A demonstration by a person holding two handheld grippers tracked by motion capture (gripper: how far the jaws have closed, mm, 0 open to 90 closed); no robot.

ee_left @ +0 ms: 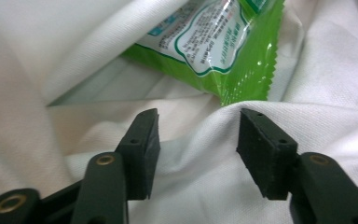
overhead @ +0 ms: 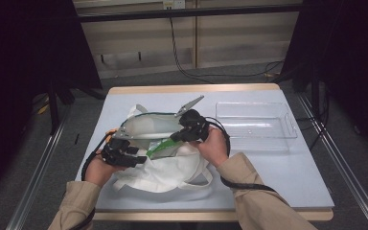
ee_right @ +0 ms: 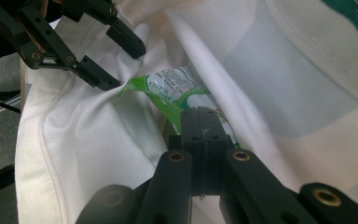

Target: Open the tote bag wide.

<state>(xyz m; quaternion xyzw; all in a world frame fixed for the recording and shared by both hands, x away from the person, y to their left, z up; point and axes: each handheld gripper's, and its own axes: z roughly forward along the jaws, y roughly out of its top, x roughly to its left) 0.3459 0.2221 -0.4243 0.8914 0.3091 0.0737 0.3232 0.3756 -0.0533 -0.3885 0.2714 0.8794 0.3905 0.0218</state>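
A white cloth bag (overhead: 172, 168) lies on the table with its mouth held up. A green snack packet (overhead: 159, 147) sticks out of that mouth. My right gripper (overhead: 175, 138) is shut on the green packet (ee_right: 168, 88), its jaws (ee_right: 200, 114) pressed together on the packet's edge. My left gripper (overhead: 141, 153) is open at the bag's left rim, and its open jaws stand either side of a fold of the bag cloth (ee_left: 200, 154) just below the packet (ee_left: 223, 51). In the right gripper view the left gripper (ee_right: 123, 66) is open against the cloth.
A clear plastic tray (overhead: 256, 142) stands at the table's right back. Bare blue tabletop (overhead: 287, 177) lies in front of it. Cables trail from both grippers; one loops by the right forearm (overhead: 244, 184).
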